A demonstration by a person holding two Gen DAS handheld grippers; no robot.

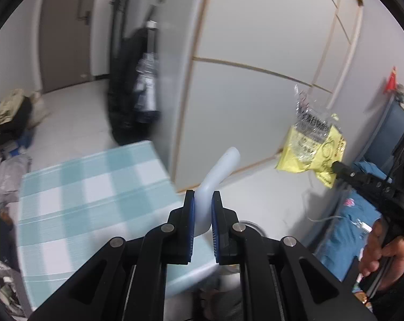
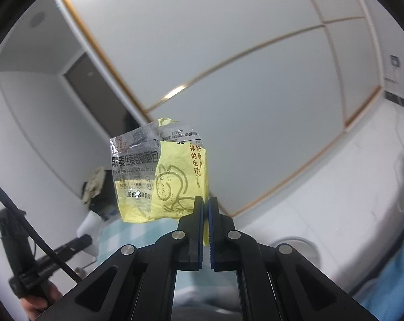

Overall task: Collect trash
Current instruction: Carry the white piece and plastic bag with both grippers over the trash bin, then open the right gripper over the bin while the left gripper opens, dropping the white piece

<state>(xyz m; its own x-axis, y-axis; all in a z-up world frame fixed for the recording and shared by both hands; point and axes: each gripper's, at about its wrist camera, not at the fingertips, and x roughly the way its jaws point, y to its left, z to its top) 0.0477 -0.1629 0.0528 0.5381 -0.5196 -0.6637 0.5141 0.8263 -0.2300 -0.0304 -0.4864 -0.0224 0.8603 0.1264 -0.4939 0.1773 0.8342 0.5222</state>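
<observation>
Right gripper is clamped on the lower corner of a yellow bread wrapper, held up in the air, clear of the checked table, likely mid-carry to a bin. Left gripper is pinched on a white plastic piece above the table edge. Edge grips leave both items dangling, so a slip is possible.
</observation>
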